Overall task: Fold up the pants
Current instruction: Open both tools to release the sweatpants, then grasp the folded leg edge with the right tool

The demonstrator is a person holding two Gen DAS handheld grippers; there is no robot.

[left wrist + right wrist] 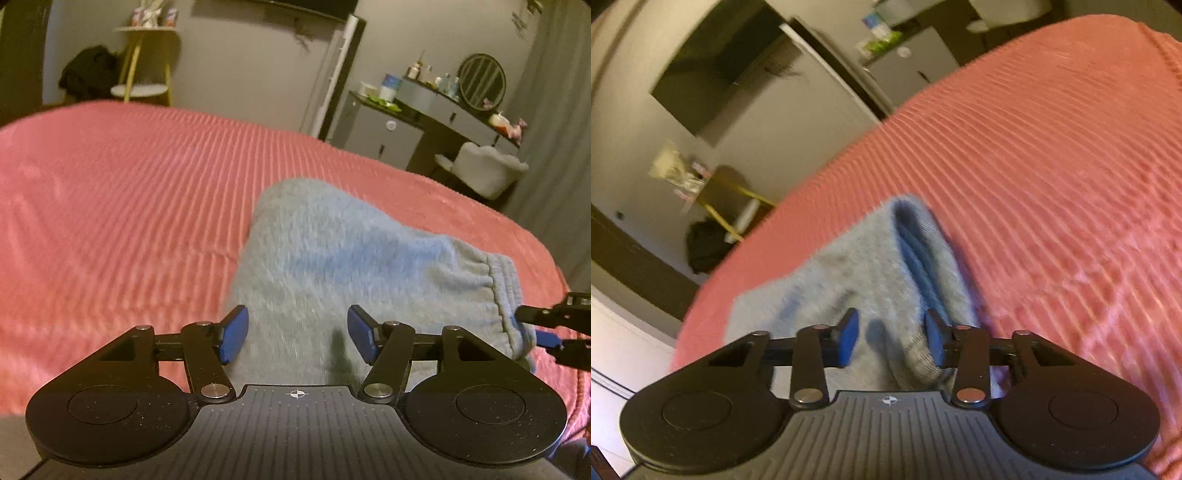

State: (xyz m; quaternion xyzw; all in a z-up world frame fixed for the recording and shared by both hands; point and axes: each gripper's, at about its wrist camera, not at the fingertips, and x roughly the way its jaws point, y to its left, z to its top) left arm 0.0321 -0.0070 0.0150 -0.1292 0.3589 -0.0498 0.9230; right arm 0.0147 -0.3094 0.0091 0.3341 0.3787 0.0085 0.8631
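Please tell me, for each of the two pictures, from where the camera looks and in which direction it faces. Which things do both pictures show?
Left wrist view: sits on the left tongs, looking forward and down over the grey pants on the pink bedspread; its open fingers show, plus the right tongs at the waistband.
Right wrist view: sits on the right tongs, tilted, facing down at the pants; its fingers stand apart around a fabric edge.
Shared: pants, bedspread, yellow-legged side table.

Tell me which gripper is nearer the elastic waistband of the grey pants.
Right. The right gripper sits at the waistband, its open jaws straddling the gathered edge. The left gripper hovers open over the middle of the pants, off to the waistband's side.
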